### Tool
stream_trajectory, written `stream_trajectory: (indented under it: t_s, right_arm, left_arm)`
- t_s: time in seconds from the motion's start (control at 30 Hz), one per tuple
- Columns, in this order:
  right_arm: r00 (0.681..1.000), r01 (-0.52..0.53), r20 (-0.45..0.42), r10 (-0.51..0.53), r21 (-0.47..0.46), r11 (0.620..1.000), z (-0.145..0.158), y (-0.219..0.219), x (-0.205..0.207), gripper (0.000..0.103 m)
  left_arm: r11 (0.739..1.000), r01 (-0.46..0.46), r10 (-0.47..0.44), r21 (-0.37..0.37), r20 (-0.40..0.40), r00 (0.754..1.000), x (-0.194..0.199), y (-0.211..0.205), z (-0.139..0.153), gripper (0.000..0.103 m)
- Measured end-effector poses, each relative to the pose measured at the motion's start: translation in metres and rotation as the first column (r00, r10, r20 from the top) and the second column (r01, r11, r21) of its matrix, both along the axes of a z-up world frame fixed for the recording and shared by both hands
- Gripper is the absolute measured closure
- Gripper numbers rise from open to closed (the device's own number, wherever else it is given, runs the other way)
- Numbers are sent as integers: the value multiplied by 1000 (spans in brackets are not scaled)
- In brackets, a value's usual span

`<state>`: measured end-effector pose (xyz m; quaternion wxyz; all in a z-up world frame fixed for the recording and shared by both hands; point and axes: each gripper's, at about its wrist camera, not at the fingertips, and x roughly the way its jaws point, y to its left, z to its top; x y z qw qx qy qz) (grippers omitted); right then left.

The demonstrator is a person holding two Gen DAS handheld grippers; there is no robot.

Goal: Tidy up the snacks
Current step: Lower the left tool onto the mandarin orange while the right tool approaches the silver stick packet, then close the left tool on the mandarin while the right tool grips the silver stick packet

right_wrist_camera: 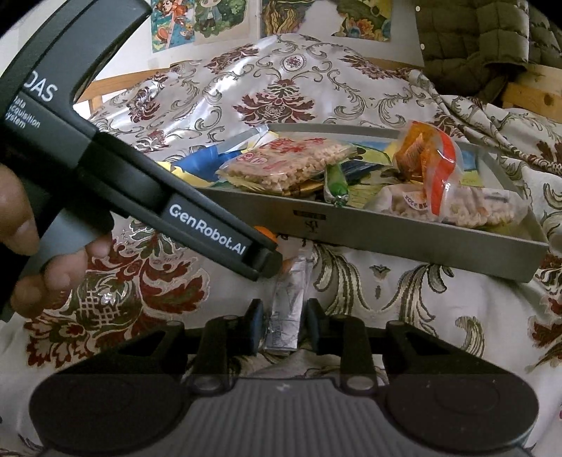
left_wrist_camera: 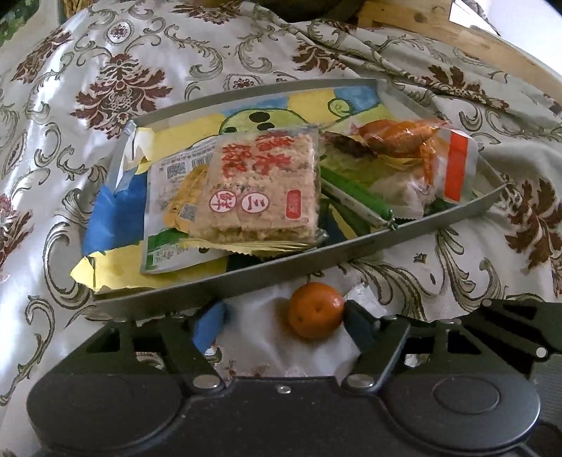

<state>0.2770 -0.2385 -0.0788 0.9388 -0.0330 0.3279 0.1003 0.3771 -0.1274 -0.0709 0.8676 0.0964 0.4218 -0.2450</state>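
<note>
A small mandarin orange [left_wrist_camera: 315, 310] lies on the patterned cloth just in front of the grey tray [left_wrist_camera: 316, 251]. My left gripper [left_wrist_camera: 282, 314] straddles it. The right-hand finger [left_wrist_camera: 356, 318] touches the fruit, while the blue-padded finger [left_wrist_camera: 209, 325] stands apart from it, so the jaws are open. In the right wrist view, my right gripper [right_wrist_camera: 284, 323] is shut on a crinkled silvery packet [right_wrist_camera: 286, 306] lying on the cloth. The left gripper [right_wrist_camera: 267, 253] reaches in from the upper left there, and hides most of the orange [right_wrist_camera: 261, 230].
The tray [right_wrist_camera: 404, 239] holds a puffed-rice cake pack [left_wrist_camera: 260, 186], a green stick snack [left_wrist_camera: 354, 197], an orange-wrapped snack [left_wrist_camera: 400, 139] and other packets over a paper drawing. A hand [right_wrist_camera: 21, 225] grips the left tool. A wooden frame [left_wrist_camera: 421, 21] and a quilted jacket [right_wrist_camera: 474, 38] lie behind.
</note>
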Motion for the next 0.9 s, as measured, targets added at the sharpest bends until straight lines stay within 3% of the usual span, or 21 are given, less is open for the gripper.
stream_trajectory:
  t_s: [0.27, 0.53, 0.77, 0.9]
  right_arm:
    - [1000, 1, 5, -1, -20, 1000, -1, 3, -1, 73]
    - [1000, -6, 20, 7, -42, 999, -1, 7, -3, 78]
    - [999, -6, 36, 7, -45, 999, 1, 8, -5, 80]
    - [999, -5, 53, 8, -65, 998, 3, 10, -8, 81]
  left_arm:
    - [999, 16, -17, 42, 22, 1000, -3, -5, 1, 45]
    - [997, 48, -52, 67, 56, 997, -8, -7, 6, 66]
    - [998, 44, -46, 51, 44, 998, -13, -1, 14, 69]
    - [995, 50, -55, 81, 70, 996, -24, 1, 17, 69]
